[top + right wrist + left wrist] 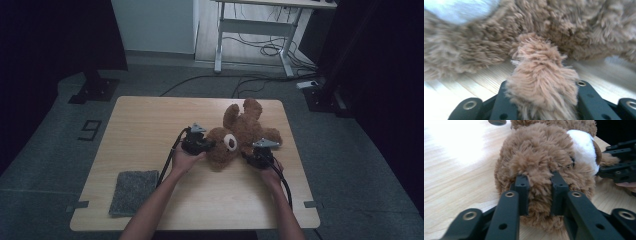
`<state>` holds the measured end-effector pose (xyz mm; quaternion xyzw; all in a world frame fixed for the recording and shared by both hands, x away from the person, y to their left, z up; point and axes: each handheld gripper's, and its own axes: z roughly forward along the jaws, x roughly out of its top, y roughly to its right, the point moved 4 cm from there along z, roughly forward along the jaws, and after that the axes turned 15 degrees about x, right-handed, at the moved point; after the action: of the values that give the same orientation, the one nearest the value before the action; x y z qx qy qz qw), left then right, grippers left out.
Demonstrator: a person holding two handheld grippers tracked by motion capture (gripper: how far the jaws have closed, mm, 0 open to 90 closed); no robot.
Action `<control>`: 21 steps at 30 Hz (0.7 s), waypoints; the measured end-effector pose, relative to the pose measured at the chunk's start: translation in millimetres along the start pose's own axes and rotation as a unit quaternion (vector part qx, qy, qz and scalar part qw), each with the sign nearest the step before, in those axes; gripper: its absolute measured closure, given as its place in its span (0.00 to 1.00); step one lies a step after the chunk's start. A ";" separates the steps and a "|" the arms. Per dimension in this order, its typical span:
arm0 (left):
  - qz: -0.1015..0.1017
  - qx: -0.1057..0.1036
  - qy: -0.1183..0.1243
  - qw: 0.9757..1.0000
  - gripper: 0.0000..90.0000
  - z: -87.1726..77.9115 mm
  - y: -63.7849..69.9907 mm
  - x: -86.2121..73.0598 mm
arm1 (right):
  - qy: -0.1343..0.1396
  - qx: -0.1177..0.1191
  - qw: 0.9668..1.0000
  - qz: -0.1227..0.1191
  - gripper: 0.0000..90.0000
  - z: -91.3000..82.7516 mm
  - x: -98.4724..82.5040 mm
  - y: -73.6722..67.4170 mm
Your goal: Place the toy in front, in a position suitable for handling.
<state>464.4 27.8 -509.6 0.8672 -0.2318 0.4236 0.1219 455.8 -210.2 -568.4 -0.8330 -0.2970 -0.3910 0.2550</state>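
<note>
Left tongs (pixel 540 192) are pinching the teddy bear (pixel 240 135) by its head fur; right tongs (pixel 541 100) are clamping a furry limb.

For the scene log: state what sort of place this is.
Probably a lab or recording workspace, not a home: a bare wooden table on grey floor, a white desk frame with loose cables behind, and dark stands.

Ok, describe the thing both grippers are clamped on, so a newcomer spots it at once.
On the wooden table, right of centre, lies a brown teddy bear on its back. The left gripper pinches its head fur and the right gripper a furry limb. Unlike the flat grey felt pad nearby, it is plush with a white muzzle.
</note>
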 end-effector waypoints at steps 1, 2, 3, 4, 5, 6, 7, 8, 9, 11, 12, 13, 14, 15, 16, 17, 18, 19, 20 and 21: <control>-0.001 0.002 0.003 1.000 0.83 -1.1 -0.5 0.7 | 0.004 -0.001 1.000 -0.006 0.80 -1.6 1.7 -2.3; -0.001 0.002 0.003 1.000 0.84 -1.1 -0.5 0.7 | 0.004 -0.001 1.000 -0.006 0.80 -1.6 1.7 -2.3; -0.005 0.001 0.012 1.000 0.85 -4.9 -2.9 3.1 | 0.011 -0.003 1.000 -0.018 0.80 -3.6 5.2 -7.0; -0.007 0.000 0.016 1.000 0.86 -7.5 -4.7 4.7 | 0.015 -0.003 1.000 -0.023 0.81 -4.6 6.9 -9.3; -0.009 -0.003 0.018 1.000 0.86 -10.3 -6.6 6.4 | 0.019 -0.002 0.999 -0.027 0.81 -6.1 8.5 -11.3; -0.009 -0.003 0.018 1.000 0.87 -10.3 -6.6 6.4 | 0.019 -0.002 0.999 -0.027 0.81 -6.1 8.5 -11.3; -0.011 -0.004 0.020 1.000 0.87 -13.3 -8.5 8.2 | 0.026 -0.001 0.999 -0.030 0.81 -7.9 10.3 -12.9; -0.011 -0.005 0.024 1.000 0.87 -16.5 -10.4 10.1 | 0.033 0.002 0.999 -0.030 0.81 -10.0 11.8 -14.6; -0.011 -0.005 0.027 1.000 0.88 -19.9 -12.0 12.0 | 0.045 0.003 0.998 -0.035 0.81 -13.7 15.3 -17.9; -0.018 -0.006 0.041 0.999 0.88 -30.0 -15.8 16.5 | 0.058 0.003 0.998 -0.038 0.81 -17.1 19.8 -22.9; -0.018 -0.006 0.041 0.999 0.89 -30.0 -15.8 16.5 | 0.058 0.003 0.998 -0.038 0.81 -17.1 19.8 -22.9; -0.018 -0.006 0.043 0.999 0.89 -32.8 -17.2 17.3 | 0.067 0.001 0.997 -0.045 0.82 -19.9 24.5 -29.0; -0.018 -0.005 0.045 0.999 0.89 -35.3 -18.4 18.0 | 0.067 0.001 0.997 -0.045 0.82 -19.9 24.5 -29.0; -0.016 -0.003 0.046 0.999 0.89 -37.6 -19.7 18.6 | 0.069 0.001 0.996 -0.048 0.82 -20.8 26.6 -32.0; -0.015 0.000 0.050 0.999 0.90 -42.4 -23.2 20.6 | 0.074 0.001 0.996 -0.052 0.82 -21.0 29.8 -37.7; -0.017 0.001 0.053 0.998 0.90 -45.0 -25.0 21.8 | 0.078 0.001 0.995 -0.054 0.82 -20.9 31.2 -40.5; -0.017 0.002 0.055 0.998 0.90 -47.3 -26.6 22.9 | 0.084 0.001 0.995 -0.056 0.82 -20.8 32.8 -43.3; -0.018 0.004 0.056 0.998 0.90 -49.3 -28.2 23.8 | 0.089 0.000 0.994 -0.058 0.83 -20.9 34.4 -46.5; -0.018 0.004 0.056 0.998 0.91 -49.3 -28.2 23.8 | 0.089 0.000 0.994 -0.058 0.83 -20.9 34.4 -46.5; -0.019 0.006 0.057 0.998 0.91 -51.8 -31.5 24.6 | 0.095 -0.002 0.993 -0.066 0.83 -21.3 37.5 -52.8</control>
<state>458.3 68.8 -459.0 0.8464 -0.2052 0.4717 0.1377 427.9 -176.5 -516.1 -0.7710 -0.3249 -0.4853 0.2540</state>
